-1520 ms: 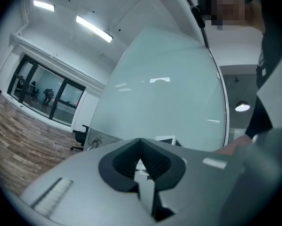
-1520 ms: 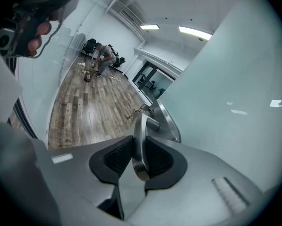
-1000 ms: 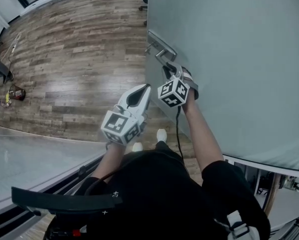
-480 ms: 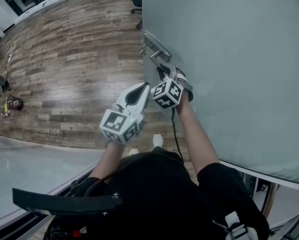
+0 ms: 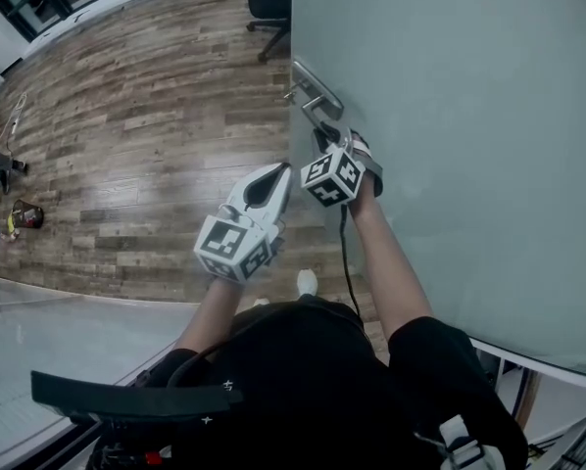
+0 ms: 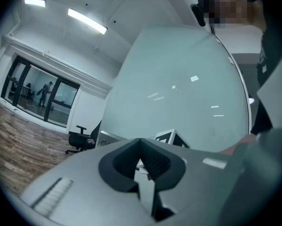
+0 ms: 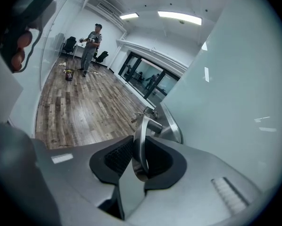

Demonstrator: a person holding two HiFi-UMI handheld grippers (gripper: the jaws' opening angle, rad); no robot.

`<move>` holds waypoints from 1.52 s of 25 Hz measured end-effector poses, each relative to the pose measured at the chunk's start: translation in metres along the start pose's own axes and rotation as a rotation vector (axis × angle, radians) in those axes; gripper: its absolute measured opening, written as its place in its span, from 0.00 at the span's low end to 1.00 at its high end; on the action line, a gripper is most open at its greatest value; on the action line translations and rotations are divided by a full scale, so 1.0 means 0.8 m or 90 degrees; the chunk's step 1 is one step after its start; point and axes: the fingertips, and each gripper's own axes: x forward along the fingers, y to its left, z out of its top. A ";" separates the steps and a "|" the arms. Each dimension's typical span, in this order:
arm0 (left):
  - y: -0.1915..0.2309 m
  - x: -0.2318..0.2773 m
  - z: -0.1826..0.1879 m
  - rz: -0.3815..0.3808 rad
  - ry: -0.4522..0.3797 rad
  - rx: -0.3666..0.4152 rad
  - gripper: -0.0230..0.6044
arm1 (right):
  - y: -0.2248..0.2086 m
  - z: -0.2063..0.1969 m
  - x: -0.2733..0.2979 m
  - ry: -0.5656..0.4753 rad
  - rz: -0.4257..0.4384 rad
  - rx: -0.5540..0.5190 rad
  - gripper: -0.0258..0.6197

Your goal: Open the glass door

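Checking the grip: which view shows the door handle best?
Right gripper view: the door handle lies close-up between the right gripper's jaws. Head view shows it from above, partly behind that gripper; left gripper view barely shows it.

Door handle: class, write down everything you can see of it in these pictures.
The door handle is a lever of brushed silver metal, fixed on a long metal plate near the free edge of the frosted glass door. A flat, curved bar stands out from a short round stem. The bar runs between the jaws of the right tool, which are closed on it from both sides. Nothing else touches it. A small fitting shows beyond the stem, too small to make out.
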 end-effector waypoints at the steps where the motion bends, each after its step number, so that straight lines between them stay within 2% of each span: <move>1: 0.000 0.004 -0.001 -0.003 0.001 0.001 0.04 | -0.006 -0.002 0.002 0.002 -0.002 0.003 0.16; 18: -0.018 0.071 -0.001 -0.040 0.014 0.008 0.04 | -0.081 -0.036 0.026 0.032 -0.034 0.045 0.16; 38: -0.034 0.129 -0.025 -0.076 0.034 0.006 0.04 | -0.146 -0.078 0.051 0.057 -0.063 0.084 0.16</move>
